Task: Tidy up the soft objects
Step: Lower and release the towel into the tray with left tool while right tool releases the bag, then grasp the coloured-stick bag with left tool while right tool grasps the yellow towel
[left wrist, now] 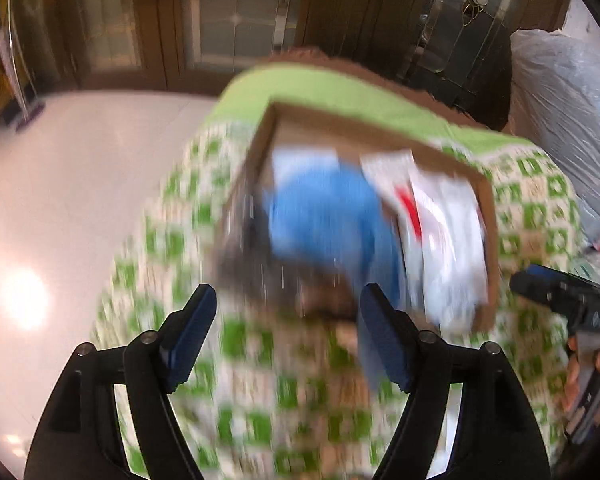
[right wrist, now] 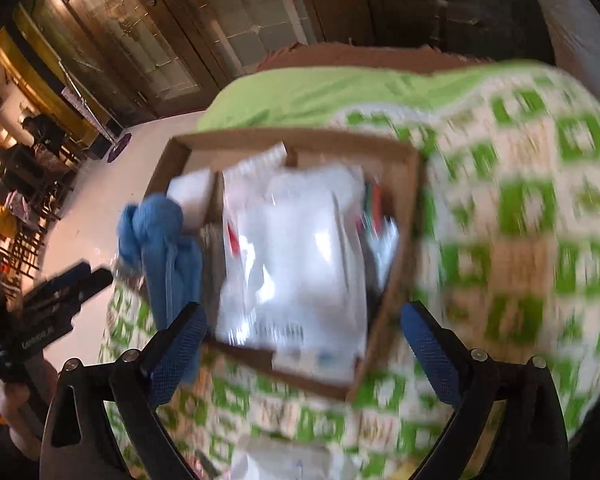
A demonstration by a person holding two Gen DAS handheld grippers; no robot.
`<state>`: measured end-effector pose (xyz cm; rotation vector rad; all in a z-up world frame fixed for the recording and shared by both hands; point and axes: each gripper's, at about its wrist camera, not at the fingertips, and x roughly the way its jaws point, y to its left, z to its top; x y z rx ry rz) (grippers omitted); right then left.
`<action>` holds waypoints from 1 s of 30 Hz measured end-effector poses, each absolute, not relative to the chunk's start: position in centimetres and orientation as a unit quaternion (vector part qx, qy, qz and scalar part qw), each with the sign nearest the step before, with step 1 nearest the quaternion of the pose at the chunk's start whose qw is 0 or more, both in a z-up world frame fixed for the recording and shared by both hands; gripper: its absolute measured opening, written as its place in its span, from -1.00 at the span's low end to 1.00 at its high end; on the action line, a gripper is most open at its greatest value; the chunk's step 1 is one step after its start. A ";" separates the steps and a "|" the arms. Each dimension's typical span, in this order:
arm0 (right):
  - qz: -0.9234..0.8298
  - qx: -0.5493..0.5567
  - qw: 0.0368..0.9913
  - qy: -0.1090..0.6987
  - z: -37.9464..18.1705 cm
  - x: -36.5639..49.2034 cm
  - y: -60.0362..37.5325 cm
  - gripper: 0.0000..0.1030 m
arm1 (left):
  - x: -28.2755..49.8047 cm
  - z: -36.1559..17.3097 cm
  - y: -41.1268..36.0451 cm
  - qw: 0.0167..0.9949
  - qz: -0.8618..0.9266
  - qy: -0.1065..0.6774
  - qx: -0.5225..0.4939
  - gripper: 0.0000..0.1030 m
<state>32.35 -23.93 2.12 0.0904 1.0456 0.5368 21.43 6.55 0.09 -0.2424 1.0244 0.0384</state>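
Green-and-white checked cloth (left wrist: 260,408) covers the surface on which the work stands (whether a bed or a bench lies beneath cannot be told); a pale floor (left wrist: 72,184) and dark glazed doors lie beyond.

A cardboard box (right wrist: 404,216) sits on the cloth, ahead of both pairs of fingers. Already inside it are a blue fabric item (left wrist: 328,216) and several white plastic packets (right wrist: 300,256). The blue item is not fully stowed: in the right wrist view it hangs over the box's edge, down towards that gripper's left-hand finger. A dark item shows beside it in the left wrist view, too blurred to identify.

The left gripper (left wrist: 288,340) has its fingers spread, nothing between them; the box's near corner lies just ahead. The right gripper (right wrist: 304,352) has its fingers spread wide and empty, the packets just beyond the tips. Both views are heavily blurred.

Judgement: the task is well advanced, most soft items being boxed. Remaining: tucking in the blue item, and probably collecting one more pale packet (right wrist: 276,460) lying on the cloth below the right gripper's fingers, outside the box.
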 end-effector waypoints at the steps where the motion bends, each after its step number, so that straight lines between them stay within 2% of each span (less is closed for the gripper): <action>1: 0.253 0.045 0.828 0.498 1.6 31.7 -24.4 0.95 | 20.2 -0.7 6.5 0.858 0.015 0.498 -0.125 0.44; 8: 0.256 0.052 0.801 0.539 -1.9 27.9 -26.3 0.95 | 12.2 -5.3 4.7 0.831 0.006 0.533 -0.159 0.44; 13: 0.295 0.037 0.780 0.551 -1.4 25.1 -26.0 0.95 | 8.5 -7.1 2.7 0.818 -0.013 0.541 -0.194 0.44; 24: 0.306 0.060 0.766 0.562 -0.3 19.0 -29.7 0.95 | 6.5 -7.3 0.5 0.822 -0.028 0.544 -0.167 0.44; 30: 0.298 0.075 0.751 0.585 -2.0 17.3 -31.1 0.95 | 6.5 -8.2 -1.2 0.816 -0.031 0.564 -0.122 0.44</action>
